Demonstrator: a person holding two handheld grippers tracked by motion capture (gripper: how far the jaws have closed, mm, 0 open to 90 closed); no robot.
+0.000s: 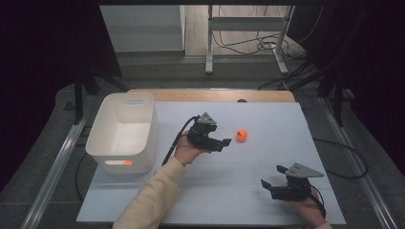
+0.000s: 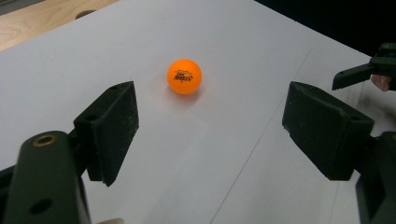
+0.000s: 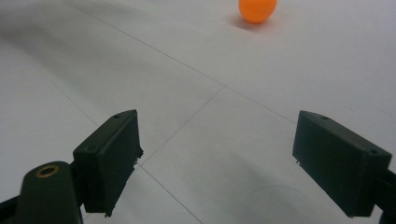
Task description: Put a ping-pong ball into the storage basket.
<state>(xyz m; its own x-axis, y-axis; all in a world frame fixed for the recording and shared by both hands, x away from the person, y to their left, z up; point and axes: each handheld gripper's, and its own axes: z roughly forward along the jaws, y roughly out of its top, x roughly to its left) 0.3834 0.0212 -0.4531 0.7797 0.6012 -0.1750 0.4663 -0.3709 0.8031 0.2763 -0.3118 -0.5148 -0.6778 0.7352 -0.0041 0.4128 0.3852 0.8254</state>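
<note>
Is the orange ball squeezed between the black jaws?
No, the orange ball lies free on the white table, ahead of the left gripper, whose jaws stand wide apart.

Ball (image 1: 242,135) on the table (image 1: 267,157) — bin (image 1: 125,131) at its left edge, well apart.
</note>
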